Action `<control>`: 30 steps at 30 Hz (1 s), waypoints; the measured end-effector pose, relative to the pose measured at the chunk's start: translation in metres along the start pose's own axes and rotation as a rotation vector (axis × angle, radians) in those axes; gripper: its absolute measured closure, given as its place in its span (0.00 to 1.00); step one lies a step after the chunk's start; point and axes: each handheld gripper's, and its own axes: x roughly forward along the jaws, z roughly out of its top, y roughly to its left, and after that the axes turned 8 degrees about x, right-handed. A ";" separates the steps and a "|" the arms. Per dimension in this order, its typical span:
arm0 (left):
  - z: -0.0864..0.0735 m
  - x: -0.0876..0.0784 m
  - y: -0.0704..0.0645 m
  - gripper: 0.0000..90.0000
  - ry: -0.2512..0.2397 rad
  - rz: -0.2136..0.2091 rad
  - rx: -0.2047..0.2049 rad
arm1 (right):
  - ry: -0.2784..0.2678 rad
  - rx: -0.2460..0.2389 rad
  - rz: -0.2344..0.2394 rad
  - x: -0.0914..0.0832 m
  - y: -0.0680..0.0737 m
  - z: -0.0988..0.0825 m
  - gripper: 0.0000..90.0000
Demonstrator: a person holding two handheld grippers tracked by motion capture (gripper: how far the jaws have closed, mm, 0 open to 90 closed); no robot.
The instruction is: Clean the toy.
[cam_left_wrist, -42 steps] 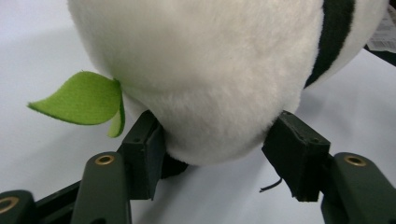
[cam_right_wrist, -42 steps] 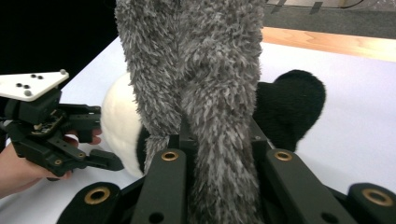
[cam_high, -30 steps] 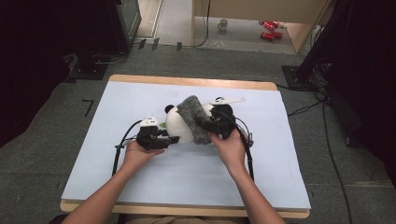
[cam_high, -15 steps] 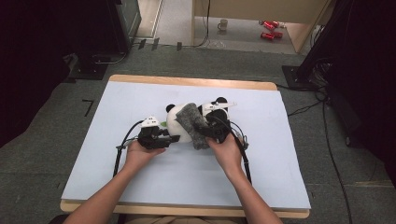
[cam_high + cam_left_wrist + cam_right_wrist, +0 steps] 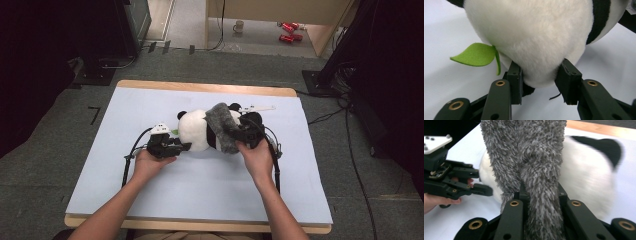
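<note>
A black-and-white panda plush [image 5: 195, 131] lies on its side on the pale mat [image 5: 200, 185]. My left gripper [image 5: 186, 146] comes at it from the left. Its jaws have just been closing, and the pads [image 5: 515, 77] now squeeze the panda's [image 5: 536, 32] white rounded end beside a green felt leaf [image 5: 475, 54]. A grey fuzzy cloth [image 5: 222, 127] lies across the panda's middle. My right gripper [image 5: 235, 134] is shut on a bunched end of that cloth [image 5: 529, 152], which rises from between the jaws and hides part of the panda [image 5: 584, 170].
A white strip [image 5: 257, 108] lies on the mat behind the panda. Black cables [image 5: 131, 152] trail from both grippers over the mat. The table's wooden edge [image 5: 200, 87] shows at the back. On the floor beyond it stand a mug [image 5: 240, 25] and red items [image 5: 287, 30].
My right gripper has shifted and sunk a little with the grey cloth, which now sits lower across the panda. The left hand has stayed put while its jaws narrowed onto the plush.
</note>
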 end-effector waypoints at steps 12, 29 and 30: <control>0.003 0.001 0.005 0.72 0.009 -0.003 -0.017 | -0.031 0.077 -0.063 -0.017 -0.039 -0.002 0.84; 0.001 0.001 -0.001 0.75 0.010 0.016 0.013 | -0.073 0.061 0.005 -0.026 -0.012 0.013 0.86; 0.001 0.001 -0.001 0.75 0.008 0.018 0.006 | -0.066 0.048 0.011 -0.022 -0.007 0.015 0.86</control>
